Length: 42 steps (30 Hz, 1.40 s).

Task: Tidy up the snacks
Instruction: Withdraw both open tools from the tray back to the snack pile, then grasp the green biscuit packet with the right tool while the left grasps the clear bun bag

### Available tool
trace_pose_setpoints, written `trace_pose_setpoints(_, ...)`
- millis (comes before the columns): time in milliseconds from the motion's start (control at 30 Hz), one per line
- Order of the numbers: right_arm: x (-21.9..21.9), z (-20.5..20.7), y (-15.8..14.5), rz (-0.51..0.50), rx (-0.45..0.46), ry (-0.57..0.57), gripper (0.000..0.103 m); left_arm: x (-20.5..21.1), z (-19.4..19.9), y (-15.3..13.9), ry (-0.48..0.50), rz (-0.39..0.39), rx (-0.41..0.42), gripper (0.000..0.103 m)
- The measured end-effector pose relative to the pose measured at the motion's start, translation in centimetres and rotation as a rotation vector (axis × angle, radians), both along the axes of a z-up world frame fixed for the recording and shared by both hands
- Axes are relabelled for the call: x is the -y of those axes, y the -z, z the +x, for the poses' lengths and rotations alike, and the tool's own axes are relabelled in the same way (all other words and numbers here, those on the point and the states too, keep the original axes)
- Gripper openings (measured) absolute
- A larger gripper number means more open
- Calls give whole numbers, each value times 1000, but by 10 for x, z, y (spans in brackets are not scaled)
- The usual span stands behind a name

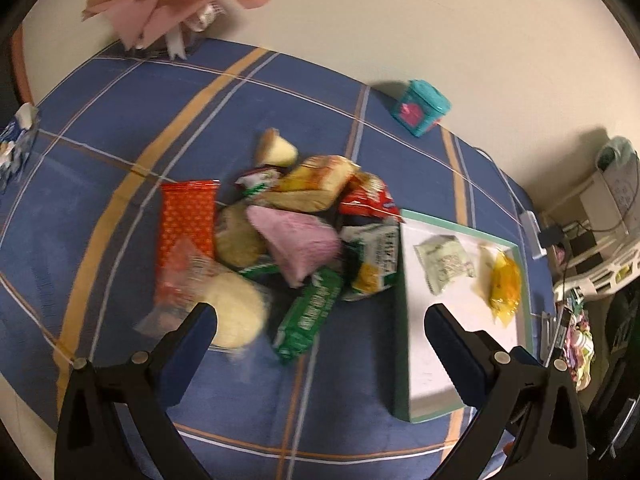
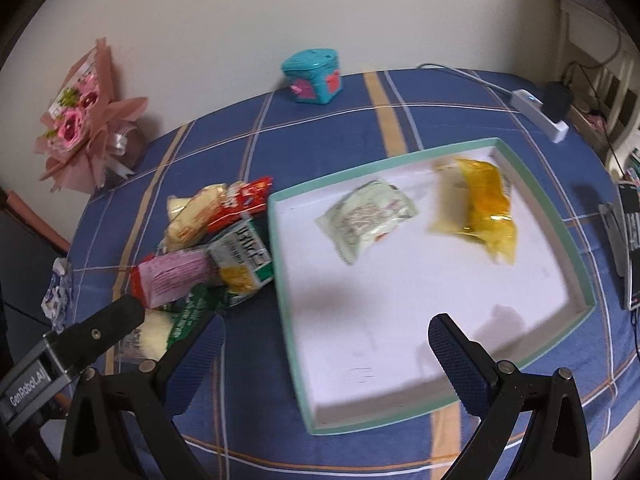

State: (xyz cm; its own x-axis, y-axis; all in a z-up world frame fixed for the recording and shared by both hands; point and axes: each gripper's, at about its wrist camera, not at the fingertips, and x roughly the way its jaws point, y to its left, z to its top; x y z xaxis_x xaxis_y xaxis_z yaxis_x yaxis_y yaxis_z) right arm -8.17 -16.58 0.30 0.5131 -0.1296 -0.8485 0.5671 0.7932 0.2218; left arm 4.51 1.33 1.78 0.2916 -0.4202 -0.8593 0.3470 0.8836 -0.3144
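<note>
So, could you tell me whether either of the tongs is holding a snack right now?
Neither: left tongs and right tongs are both open and empty.

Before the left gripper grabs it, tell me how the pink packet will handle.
The pink packet looks like a soft, puffy wrapper, so it will probably give under the fingers and weigh little. Its film may be slick. It lies on top of the pile, so lifting it could shift its neighbours.

"GenRobot.AI" in white letters on grey body of left gripper, seen from right wrist view. Snack wrappers carry printing, too blurred to read. Pale green packet in tray shows print, illegible.
</note>
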Motion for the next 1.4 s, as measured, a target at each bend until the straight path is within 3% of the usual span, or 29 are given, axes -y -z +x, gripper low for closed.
trace_pose_setpoints(233, -22, 17, 4, 4, -4, -45, 103, -35, 19, 6, -79, -18, -34, 103)
trace_pose_setpoints(667, -77, 58, 21, 19, -25, -175, 103, -120, 54, 22, -312, 40, -77, 103)
trace_pose_setpoints(833, -92, 76, 36, 32, -55, -197, 103, -107, 57, 33, -280, 42, -119, 103)
trace_pose_setpoints(1000, -100, 92, 55, 10, -107, -207, 102, -82, 60, 59, -220, 29, -217, 103)
trace_pose_setpoints(1067, -101, 97, 60, -1, -121, -206, 99, -75, 61, 66, -208, 21, -245, 103)
trace_pose_setpoints(1267, -101, 105, 73, -3, -147, -211, 78, -62, 60, 86, -194, 40, -316, 103)
trace_pose_setpoints(1400, -106, 110, 81, 6, -156, -229, 52, -55, 58, 99, -194, 42, -357, 102)
